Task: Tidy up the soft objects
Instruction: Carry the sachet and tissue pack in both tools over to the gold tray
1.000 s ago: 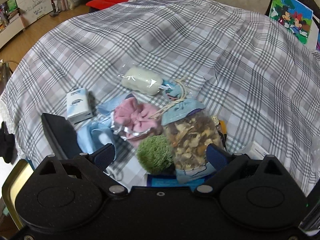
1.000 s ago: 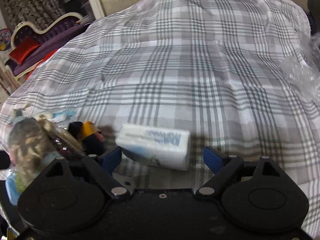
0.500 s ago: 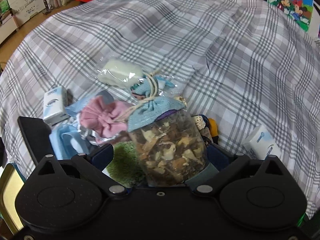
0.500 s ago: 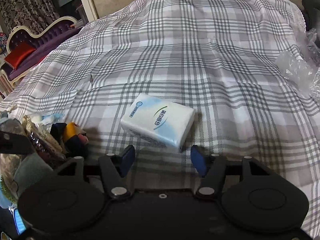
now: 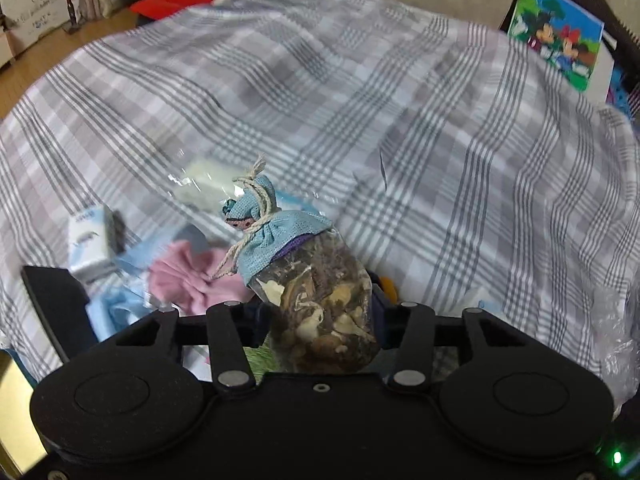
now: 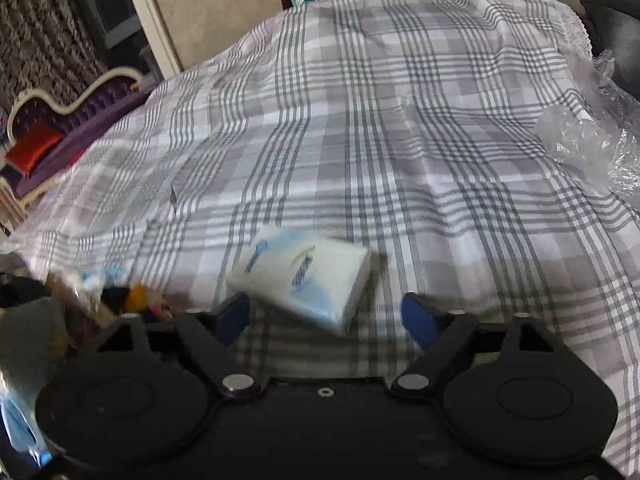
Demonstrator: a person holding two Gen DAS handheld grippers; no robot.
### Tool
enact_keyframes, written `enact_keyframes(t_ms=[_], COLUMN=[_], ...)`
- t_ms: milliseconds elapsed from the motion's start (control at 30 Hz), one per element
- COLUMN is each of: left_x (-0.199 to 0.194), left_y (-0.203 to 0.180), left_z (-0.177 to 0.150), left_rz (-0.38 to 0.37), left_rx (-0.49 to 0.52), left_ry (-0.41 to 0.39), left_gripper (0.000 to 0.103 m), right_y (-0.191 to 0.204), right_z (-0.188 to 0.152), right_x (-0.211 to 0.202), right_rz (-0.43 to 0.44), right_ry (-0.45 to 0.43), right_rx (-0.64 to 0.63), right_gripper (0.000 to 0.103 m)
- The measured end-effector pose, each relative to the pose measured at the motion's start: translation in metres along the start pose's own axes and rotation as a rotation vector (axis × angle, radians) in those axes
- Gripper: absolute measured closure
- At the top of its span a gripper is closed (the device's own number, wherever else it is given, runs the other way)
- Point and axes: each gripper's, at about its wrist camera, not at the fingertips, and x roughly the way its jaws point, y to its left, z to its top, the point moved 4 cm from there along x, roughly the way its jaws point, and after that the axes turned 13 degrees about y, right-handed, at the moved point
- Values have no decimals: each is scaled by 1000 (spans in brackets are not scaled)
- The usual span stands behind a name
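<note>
My left gripper (image 5: pixel 320 316) is shut on a clear sachet of dried potpourri (image 5: pixel 324 304) with a light blue cloth top tied with string, held above the plaid cloth (image 5: pixel 400 120). Below it lie a pink cloth item (image 5: pixel 188 276), a tissue pack (image 5: pixel 86 240), a wrapped white bar (image 5: pixel 204 180) and light blue fabric (image 5: pixel 116 308). My right gripper (image 6: pixel 326 320) is open, its blue pads either side of a white and blue tissue pack (image 6: pixel 304 276) on the cloth; the pack is tilted and I cannot tell whether a pad touches it.
A black flat object (image 5: pixel 56 300) lies at the left edge. Crumpled clear plastic (image 6: pixel 592 144) sits at the right of the cloth. A cartoon picture (image 5: pixel 560 36) stands behind. A small dark and orange toy (image 6: pixel 132 300) lies left of the right gripper.
My left gripper closed on the potpourri sachet and lifted it off the pile. My right gripper narrowed its jaws, then widened them again; the tissue pack between them has turned and tilted.
</note>
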Motion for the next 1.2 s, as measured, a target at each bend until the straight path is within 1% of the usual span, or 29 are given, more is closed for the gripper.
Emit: enact_keyframes(t_ms=[33, 100, 233, 300, 400, 433, 467, 500, 533, 600, 667, 800, 833, 867, 900, 967, 1033, 1067, 1200], left_x=[-4, -11, -22, -27, -31, -33, -34, -35, -36, -38, -40, -39, -38, -36, -34, -30, -27, -25, -22], left_y=[2, 5, 13, 17, 24, 26, 28, 29, 31, 34, 36, 41, 42, 42, 42, 42, 41, 41, 42], left_z=[-2, -6, -25, -39, -57, -64, -69, -75, -80, -91, -102, -122, -127, -131, -135, -143, -151, -155, -170], left_rz=[-10, -30, -41, -47, -57, -56, -55, -55, -55, -51, -46, -49, -54, -61, -69, -84, -96, -100, -116], left_rx=[2, 12, 27, 32, 33, 32, 32, 31, 30, 27, 30, 19, 20, 24, 28, 30, 32, 30, 16], left_ry=[-5, -3, -9, 0, 12, 18, 25, 30, 35, 48, 59, 88, 100, 113, 127, 150, 166, 173, 196], left_gripper=[55, 55, 55, 55, 55, 55, 55, 55, 55, 55, 55, 55, 56, 56, 55, 55, 55, 55, 55], right_y=[1, 1, 4, 5, 5, 4, 2, 0, -1, -5, -14, -35, -39, -42, -43, -40, -30, -23, -4], right_z=[2, 3, 7, 8, 9, 9, 8, 8, 8, 6, 2, -4, -5, -4, -2, 5, 13, 16, 22], right_x=[1, 5, 10, 12, 17, 19, 22, 23, 22, 19, 13, -2, -7, -11, -14, -18, -15, -11, 21], right_rz=[-5, -21, 4, 17, 1, -8, -4, -18, -34, -54, -57, -35, -25, -3, 20, 29, 12, 6, -86], right_ry=[-6, -3, 17, 26, 48, 65, 83, 84, 75, 78, 89, 129, 134, 135, 128, 94, 65, 56, 80], right_rx=[1, 0, 0, -16, -15, -11, -5, 1, -3, -9, 13, 29, 22, 4, -24, -101, -215, -270, -423], right_gripper=[10, 0, 0, 0, 2, 5, 19, 28, 31, 43, 44, 41, 39, 30, 20, 13, 3, 1, 2])
